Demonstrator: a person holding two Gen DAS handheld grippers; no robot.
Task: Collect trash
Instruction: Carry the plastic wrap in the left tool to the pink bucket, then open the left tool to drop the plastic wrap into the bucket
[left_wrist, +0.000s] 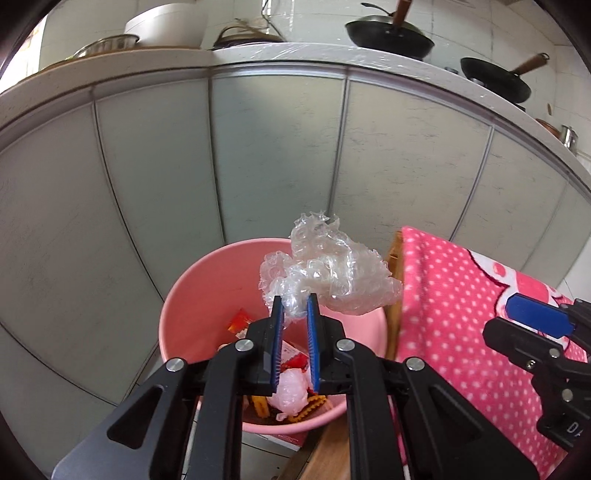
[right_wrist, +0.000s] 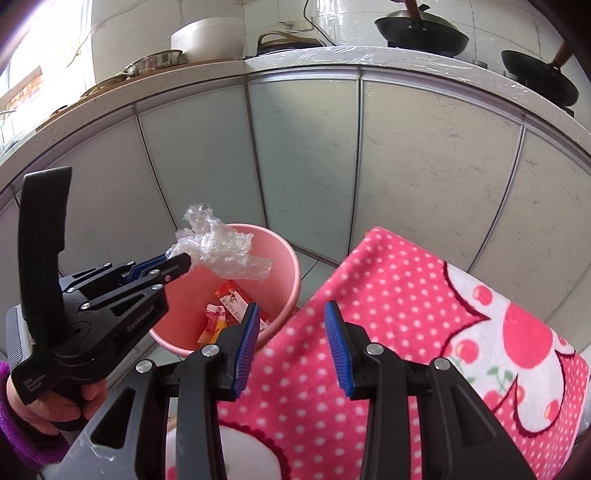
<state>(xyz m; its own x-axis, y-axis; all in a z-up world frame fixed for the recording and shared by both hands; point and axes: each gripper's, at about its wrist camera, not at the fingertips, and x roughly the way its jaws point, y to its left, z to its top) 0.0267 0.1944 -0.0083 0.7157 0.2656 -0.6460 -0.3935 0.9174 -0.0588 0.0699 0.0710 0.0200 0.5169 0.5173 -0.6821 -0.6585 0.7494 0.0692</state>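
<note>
- Already over its target in the left wrist view, the left gripper (left_wrist: 295, 306) has its blue-padded jaws clamped on a crumpled wad of clear bubble wrap (left_wrist: 328, 273), which hangs above the round pink plastic bin (left_wrist: 184, 295). Red snack wrappers (left_wrist: 240, 325) and other scraps lie inside, so some collecting looks done; this wad is not yet dropped.
- Beside the bin's right rim stands a pink polka-dot towel (left_wrist: 461, 314) draped over a wooden edge, close enough to snag the wad.
- From the right wrist view, the right gripper (right_wrist: 291, 347) hovers over the towel (right_wrist: 388, 295), jaws parted and empty. The wad (right_wrist: 218, 251) sits above the bin's (right_wrist: 284, 266) near-left rim; grey cabinet doors (right_wrist: 314, 155) close the far side, with clear room above.
</note>
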